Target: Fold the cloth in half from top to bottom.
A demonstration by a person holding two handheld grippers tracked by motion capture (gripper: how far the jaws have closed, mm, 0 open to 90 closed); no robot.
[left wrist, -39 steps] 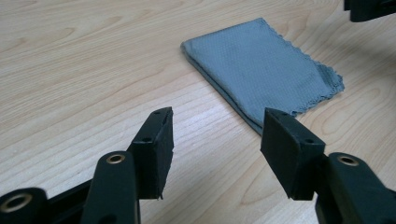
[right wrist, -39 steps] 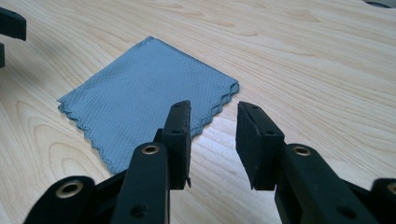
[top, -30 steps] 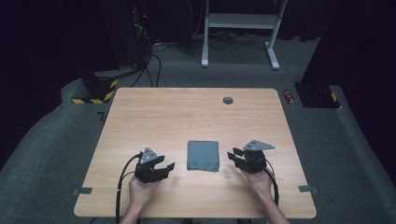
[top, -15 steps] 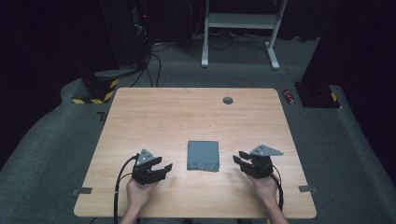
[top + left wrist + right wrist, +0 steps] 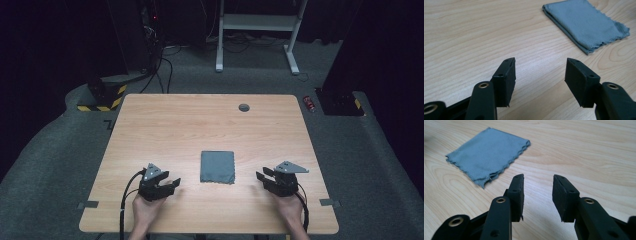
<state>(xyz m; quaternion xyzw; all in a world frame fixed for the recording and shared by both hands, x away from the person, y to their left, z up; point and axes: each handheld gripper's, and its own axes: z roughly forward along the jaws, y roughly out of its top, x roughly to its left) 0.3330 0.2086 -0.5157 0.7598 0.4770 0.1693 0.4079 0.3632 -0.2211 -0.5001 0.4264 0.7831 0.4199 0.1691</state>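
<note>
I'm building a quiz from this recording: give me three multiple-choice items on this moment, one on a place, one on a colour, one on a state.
1. Where does the folded cloth lie?
A. Between the left gripper and the right gripper
B. At the table's far edge
C. On the floor

2. What colour is the cloth?
A. Red
B. Grey
C. Yellow

3. How do the left gripper's jaws stand?
A. Shut on the cloth
B. Apart, with nothing between them
C. Shut on the cable

Answers:
1. A, since the high view shows it on the wooden table between the two grippers.
2. B, as both gripper views show a grey weave.
3. B, because the left gripper view shows bare wood in the gap and the cloth lying apart.
</note>
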